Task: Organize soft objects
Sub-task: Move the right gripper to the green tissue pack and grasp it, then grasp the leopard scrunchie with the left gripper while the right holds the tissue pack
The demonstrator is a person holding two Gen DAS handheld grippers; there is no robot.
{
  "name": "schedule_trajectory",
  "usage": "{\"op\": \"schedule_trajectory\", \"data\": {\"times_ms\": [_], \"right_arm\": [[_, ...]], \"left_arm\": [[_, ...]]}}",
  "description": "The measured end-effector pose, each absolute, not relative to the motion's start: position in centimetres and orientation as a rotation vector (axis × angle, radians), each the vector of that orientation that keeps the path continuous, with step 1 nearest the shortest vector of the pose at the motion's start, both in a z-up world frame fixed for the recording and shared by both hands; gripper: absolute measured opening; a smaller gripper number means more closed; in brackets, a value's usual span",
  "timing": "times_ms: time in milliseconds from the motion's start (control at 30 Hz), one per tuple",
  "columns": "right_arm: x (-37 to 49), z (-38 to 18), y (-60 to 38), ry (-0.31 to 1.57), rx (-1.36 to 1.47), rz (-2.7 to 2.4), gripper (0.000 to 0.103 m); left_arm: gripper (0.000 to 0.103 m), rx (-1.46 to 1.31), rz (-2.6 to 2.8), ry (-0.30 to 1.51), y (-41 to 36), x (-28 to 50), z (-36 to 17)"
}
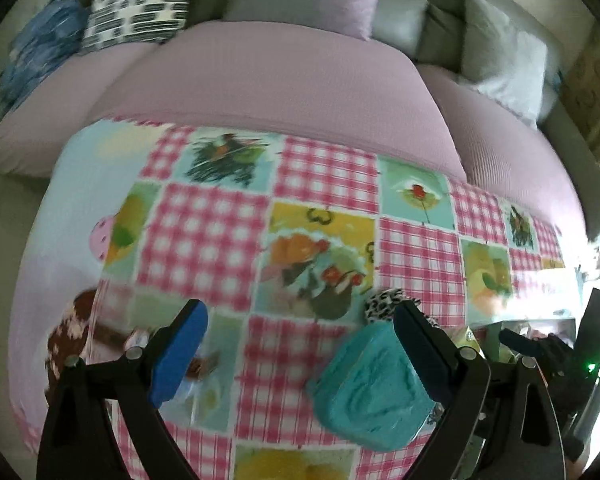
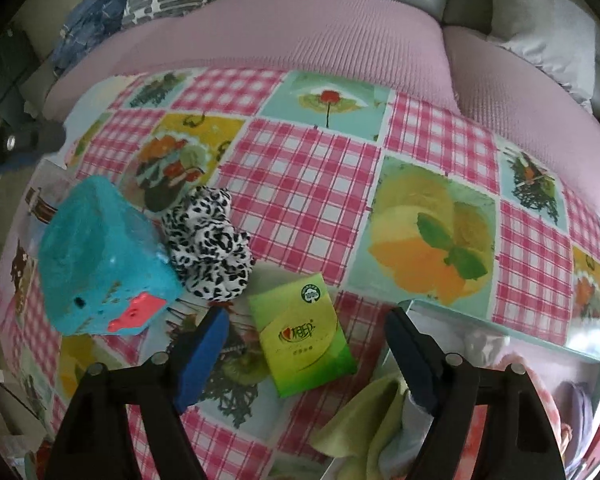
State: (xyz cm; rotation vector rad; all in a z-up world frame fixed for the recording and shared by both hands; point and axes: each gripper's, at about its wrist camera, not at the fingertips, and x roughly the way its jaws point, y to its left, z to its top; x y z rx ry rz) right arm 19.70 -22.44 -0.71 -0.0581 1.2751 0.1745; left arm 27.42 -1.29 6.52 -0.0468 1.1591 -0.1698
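Note:
A turquoise soft block with a red beak-like patch sits on the patterned tablecloth; in the left wrist view the block lies against the right finger. A black-and-white spotted scrunchie lies beside it, also seen in the left wrist view. A green tissue pack lies between the right gripper's fingers. My left gripper is open above the cloth. My right gripper is open over the pack. A clear box at the right holds green and pink cloths.
A pink sofa with patterned, lilac and grey cushions stands behind the table. A brown-and-white item lies at the table's left edge. The right gripper's body shows at the far right of the left wrist view.

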Motion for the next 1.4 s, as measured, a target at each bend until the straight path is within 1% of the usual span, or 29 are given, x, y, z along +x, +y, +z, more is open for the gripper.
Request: {"op": "schedule_trajectory", "data": {"times_ms": [133, 200, 267, 333, 433, 567, 667, 700, 733, 800, 867, 933, 1033, 1167, 1333, 1367, 1400], "right_arm": [[20.4, -1.9, -22.1, 1.313, -0.095, 0.195, 0.08], [20.5, -2.3, -21.8, 1.324, -0.117, 0.201, 0.076], [20.6, -2.8, -21.5, 1.336, -0.144, 0.195, 0.065], [20.7, -3.0, -21.4, 1.338, -0.145, 0.199, 0.057], [20.7, -3.1, -21.9, 1.334, -0.111, 0.195, 0.049], [21.1, -3.3, -23.0, 1.324, -0.057, 0.178, 0.05], [21.4, -3.1, -23.7, 1.307, -0.02, 0.174, 0.049], [21.4, -3.0, -23.9, 1.299, -0.011, 0.171, 0.049], [21.4, -3.0, -24.1, 1.294, -0.006, 0.17, 0.049], [21.4, -2.8, -24.3, 1.284, -0.004, 0.165, 0.049], [21.5, -2.6, -24.5, 1.279, 0.005, 0.162, 0.049], [21.5, -2.6, -24.9, 1.274, 0.017, 0.16, 0.049], [21.7, -2.6, -25.3, 1.271, 0.033, 0.165, 0.049], [21.4, -2.4, -24.8, 1.265, 0.032, 0.166, 0.05], [21.0, -2.3, -24.9, 1.259, 0.041, 0.166, 0.05], [21.0, -2.3, -24.9, 1.259, 0.043, 0.165, 0.05], [21.0, -2.2, -24.9, 1.259, 0.047, 0.165, 0.05]], "left_arm": [[0.094, 0.003, -0.234, 1.24, -3.6, 29.4, 5.4], [0.094, 0.054, -0.245, 1.273, -4.9, 30.2, 4.7], [0.094, 0.091, -0.251, 1.297, -5.8, 30.7, 4.1], [0.094, 0.093, -0.295, 1.34, -6.8, 31.4, 3.3], [0.094, 0.109, -0.333, 1.397, -8.1, 32.1, 2.2], [0.094, 0.141, -0.357, 1.463, -9.5, 33.3, 0.8], [0.084, 0.132, -0.38, 1.519, -10.2, 34.1, -0.5], [0.076, 0.136, -0.385, 1.535, -10.4, 34.3, -1.0], [0.073, 0.147, -0.385, 1.546, -10.7, 34.5, -1.2], [0.072, 0.183, -0.381, 1.557, -11.1, 34.8, -1.9], [0.068, 0.205, -0.389, 1.572, -11.9, 35.0, -2.5], [0.058, 0.21, -0.408, 1.584, -12.6, 35.0, -2.8], [0.049, 0.231, -0.434, 1.596, -13.8, 34.9, -3.1], [0.044, 0.284, -0.453, 1.602, -16.2, 34.0, -3.8], [0.025, 0.295, -0.465, 1.598, -17.5, 33.3, -4.2], [0.023, 0.303, -0.468, 1.594, -17.6, 33.1, -4.2], [0.019, 0.309, -0.471, 1.591, -17.8, 32.9, -4.3]]}}
